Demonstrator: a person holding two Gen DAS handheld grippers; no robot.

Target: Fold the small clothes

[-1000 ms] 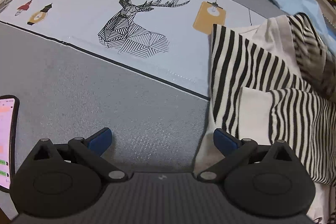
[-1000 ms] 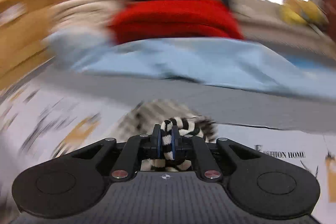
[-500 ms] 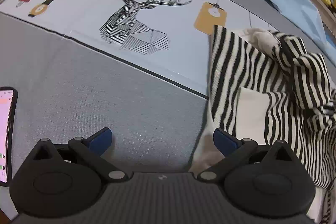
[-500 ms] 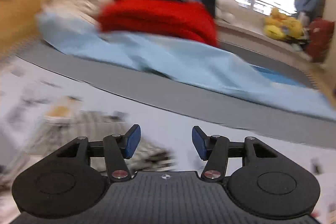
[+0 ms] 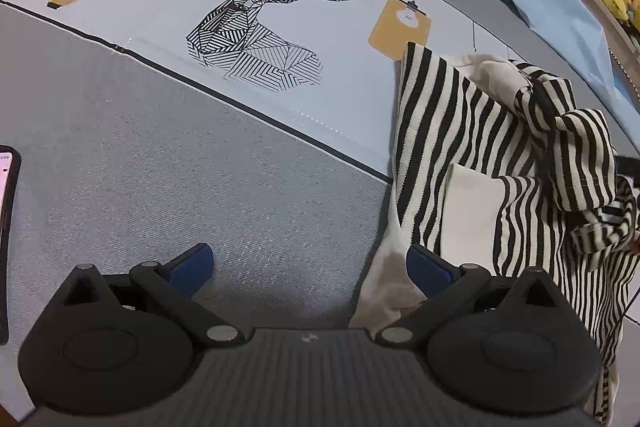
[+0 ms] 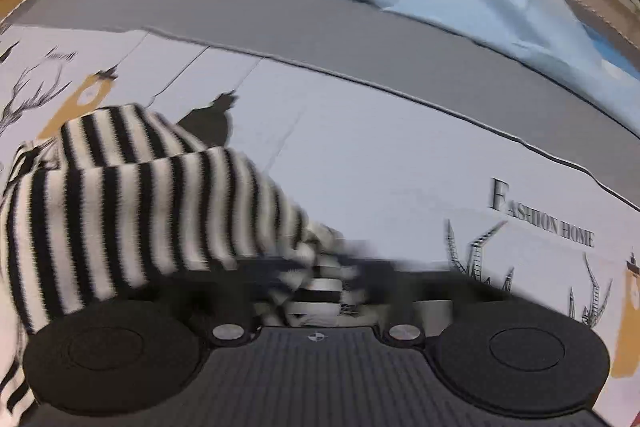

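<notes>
Striped knit garment (image 5: 492, 147) lies partly folded on the printed bedsheet (image 5: 168, 7), at the right of the left wrist view, a striped flap bunched and raised over its far side.

Left gripper (image 5: 308, 267): fingers spread wide, holding nothing; its right fingertip (image 5: 424, 263) rests at the garment's near white edge.

Right gripper (image 6: 320, 279): striped cloth lies across the finger area, but motion blur smears it; cannot tell whether the fingers are clamped on it or apart.

Step in hand, by my reading: carrying a side flap across the body. To do it well, pin the near edge with the left gripper, draw the flap flat and square to the stripes, then release low.

Hidden: garment's right side runs off frame; a phone (image 5: 6, 227) is cut by the left edge.
</notes>
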